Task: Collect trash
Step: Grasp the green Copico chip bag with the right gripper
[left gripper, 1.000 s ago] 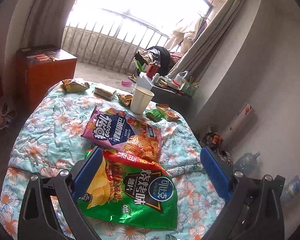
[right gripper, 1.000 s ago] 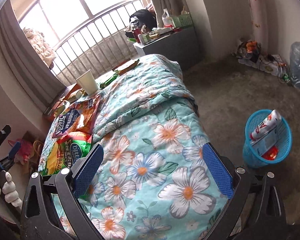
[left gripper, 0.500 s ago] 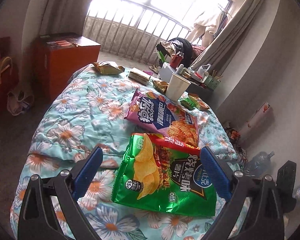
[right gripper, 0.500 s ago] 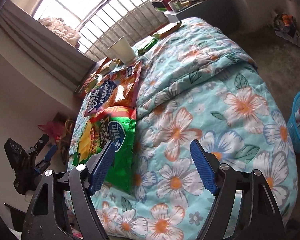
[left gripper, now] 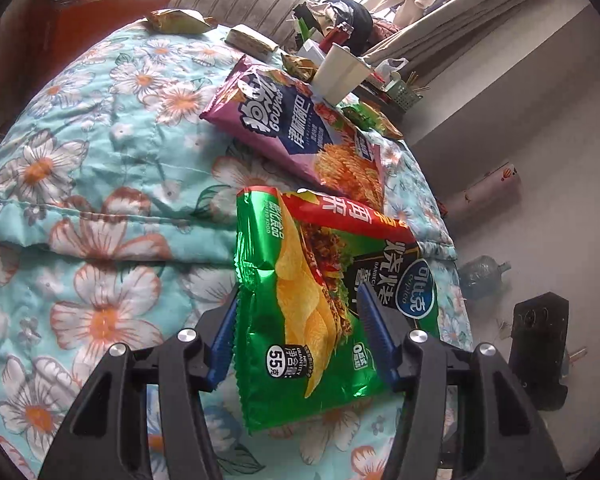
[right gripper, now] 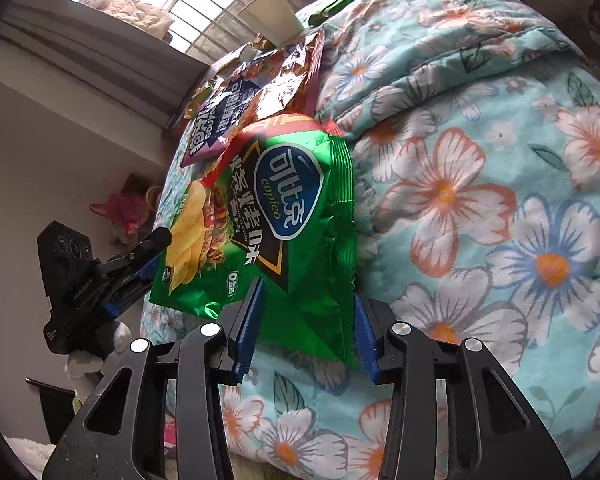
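Your left gripper [left gripper: 298, 336] is closing around one end of the green chip bag [left gripper: 324, 300], and its blue pads stand on either side of the crinkled foil; from the left wrist view you cannot tell for certain whether both pads already press on it. Your right gripper [right gripper: 306, 322] is closing too, with the opposite end of the same bag [right gripper: 260, 220] between its jaws: the right pad sits just at the bag's serrated edge and the left pad lies against the green face, so contact looks near but is not clear. That green bag lies on the floral quilt [left gripper: 100, 168], near its edge, with its upper end tucked just under the purple snack bag [left gripper: 296, 124]. Beyond the purple bag a paper cup [left gripper: 340, 76] stands upright on the quilt, and small wrappers [left gripper: 176, 22] lie further back toward the window. From the right wrist view you can see your left gripper [right gripper: 140, 264] coming in at the bag's far side, and a white-gloved hand [right gripper: 88, 360] below it.
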`<action>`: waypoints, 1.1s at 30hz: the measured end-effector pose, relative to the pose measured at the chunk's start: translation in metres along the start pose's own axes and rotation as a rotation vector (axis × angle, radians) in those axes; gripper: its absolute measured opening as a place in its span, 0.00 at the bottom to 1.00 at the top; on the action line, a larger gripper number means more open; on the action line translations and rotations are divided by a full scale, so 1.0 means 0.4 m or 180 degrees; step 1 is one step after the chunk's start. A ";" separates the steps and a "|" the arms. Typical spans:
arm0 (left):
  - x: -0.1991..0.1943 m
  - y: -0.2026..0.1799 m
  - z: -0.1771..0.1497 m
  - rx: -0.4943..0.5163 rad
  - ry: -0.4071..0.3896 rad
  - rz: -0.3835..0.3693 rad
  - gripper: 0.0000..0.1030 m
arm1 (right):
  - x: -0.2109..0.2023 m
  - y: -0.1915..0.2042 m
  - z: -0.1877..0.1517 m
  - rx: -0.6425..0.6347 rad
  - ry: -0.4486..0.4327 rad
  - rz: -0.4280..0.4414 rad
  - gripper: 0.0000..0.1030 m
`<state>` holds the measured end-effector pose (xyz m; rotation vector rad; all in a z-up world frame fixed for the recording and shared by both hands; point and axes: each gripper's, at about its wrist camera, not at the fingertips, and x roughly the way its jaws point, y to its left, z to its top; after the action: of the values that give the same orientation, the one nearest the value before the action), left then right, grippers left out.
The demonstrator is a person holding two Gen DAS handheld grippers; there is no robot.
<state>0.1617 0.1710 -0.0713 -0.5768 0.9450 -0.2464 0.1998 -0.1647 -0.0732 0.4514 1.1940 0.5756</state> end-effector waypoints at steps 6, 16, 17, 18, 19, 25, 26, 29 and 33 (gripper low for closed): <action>0.051 -0.181 -0.121 0.0449 0.0605 -0.0753 0.54 | -0.159 -0.090 0.103 0.0246 -0.0817 -0.0577 0.73; 0.040 -0.293 -0.196 0.1186 0.0817 -0.1151 0.72 | -0.291 -0.212 0.026 0.0712 -0.1063 -0.0283 0.89; 0.033 -0.284 -0.185 0.1218 0.0741 -0.1088 0.73 | -0.278 -0.208 0.008 0.0767 -0.0934 -0.0034 0.89; 0.029 -0.271 -0.170 0.1211 0.0692 -0.1032 0.73 | -0.265 -0.206 -0.016 0.0829 -0.0825 0.0215 0.89; 0.029 -0.258 -0.158 0.1168 0.0666 -0.1001 0.73 | -0.249 -0.192 -0.043 0.0874 -0.0724 0.0451 0.89; 0.045 -0.177 -0.103 0.0668 0.0640 -0.1087 0.73 | -0.144 -0.126 -0.081 0.0856 -0.0325 0.0698 0.81; 0.051 -0.176 -0.108 0.0636 0.0673 -0.1085 0.73 | -0.129 -0.122 -0.077 0.0896 -0.0274 0.0717 0.77; 0.072 -0.187 -0.120 0.0647 0.0731 -0.1066 0.73 | -0.077 -0.113 -0.052 0.1031 -0.0180 0.0572 0.68; 0.093 -0.198 -0.143 0.0618 0.0799 -0.1081 0.73 | -0.062 -0.079 -0.023 0.1008 -0.0267 0.0367 0.61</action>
<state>0.1400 0.0689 -0.0781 -0.5322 1.0474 -0.7209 0.1902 -0.2046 -0.0772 0.8100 1.1876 0.4617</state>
